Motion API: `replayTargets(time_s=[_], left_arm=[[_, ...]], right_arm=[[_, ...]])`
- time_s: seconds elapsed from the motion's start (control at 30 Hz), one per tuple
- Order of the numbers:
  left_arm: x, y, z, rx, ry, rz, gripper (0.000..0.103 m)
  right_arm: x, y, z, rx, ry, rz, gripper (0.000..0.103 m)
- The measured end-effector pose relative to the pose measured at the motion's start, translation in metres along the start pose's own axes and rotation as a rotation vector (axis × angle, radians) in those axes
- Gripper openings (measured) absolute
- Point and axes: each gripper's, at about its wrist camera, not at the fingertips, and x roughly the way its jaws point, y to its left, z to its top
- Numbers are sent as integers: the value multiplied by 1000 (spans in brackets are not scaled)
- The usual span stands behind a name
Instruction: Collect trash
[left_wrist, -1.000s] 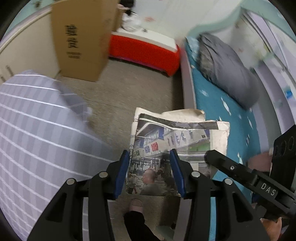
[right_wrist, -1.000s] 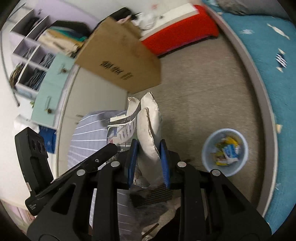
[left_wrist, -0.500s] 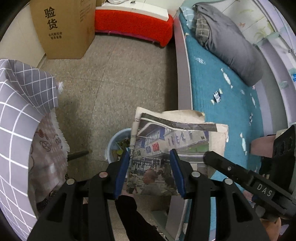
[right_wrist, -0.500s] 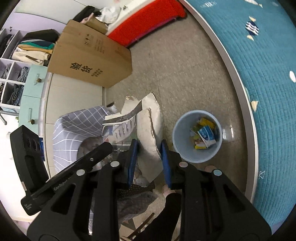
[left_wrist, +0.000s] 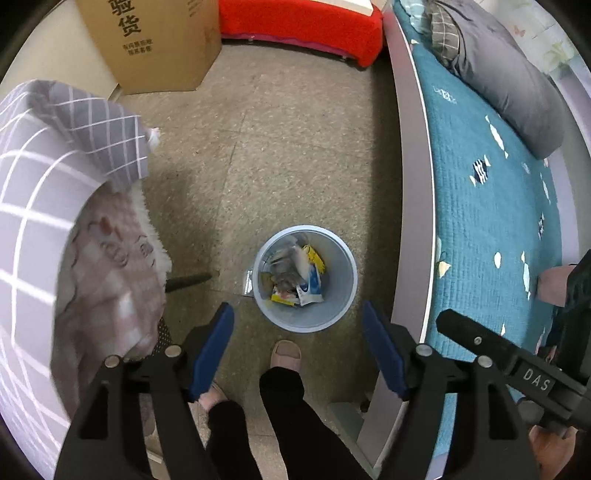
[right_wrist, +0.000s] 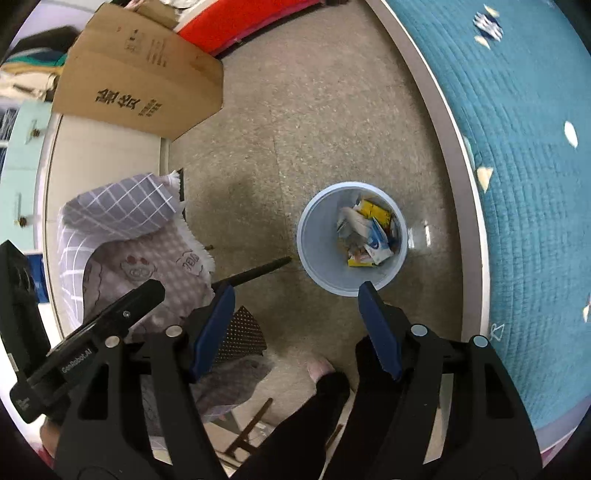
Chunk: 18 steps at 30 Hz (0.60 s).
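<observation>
Both grippers now point down at the floor with nothing between their blue pads. A second ago, and half a second ago too, each one pinched the folded newspaper: the left gripper (left_wrist: 298, 345) across its printed face, the right gripper (right_wrist: 295, 328) on its edge. That newspaper is in neither view now; where it has gone I cannot tell for certain.

The jaws of both grippers are opening and stand spread wide, far wider than before, with bare floor (left_wrist: 280, 155) and the person's legs showing between them.

The bin (left_wrist: 345, 266) sits on the floor just beside the bed (left_wrist: 491, 229), close ahead of the left gripper's pads. In the right wrist view the bin (right_wrist: 310, 236) lies just beyond the right pad. It holds crumpled trash (left_wrist: 293, 275): yellow, white and blue wrappers. A second ago the left view did not show the bin at all, and half a second ago only a sliver of it peeped out behind the paper; now its whole rim is open to view.

The box (left_wrist: 155, 40) stands well beyond, at the far side of the floor. The checked blanket (left_wrist: 48, 166) fills the left side, as before. A slippered foot (left_wrist: 285, 354) stands just short of the bin.
</observation>
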Motion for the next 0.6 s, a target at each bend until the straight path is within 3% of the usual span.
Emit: replayTargets(time_s=[0.27,0.4,0.6], left_arm=[[-61,2,-30,36,-102,-1,71],[-118,5,-61,74,-207,16,73],[-221,18,-132,149,-425,68,79]], right_arm=[[-46,46,-37,-128,-117,-9,71],[-80,69,-69,-173,-198,2,72],[-149,113,-147,-236,-359,35,76]])
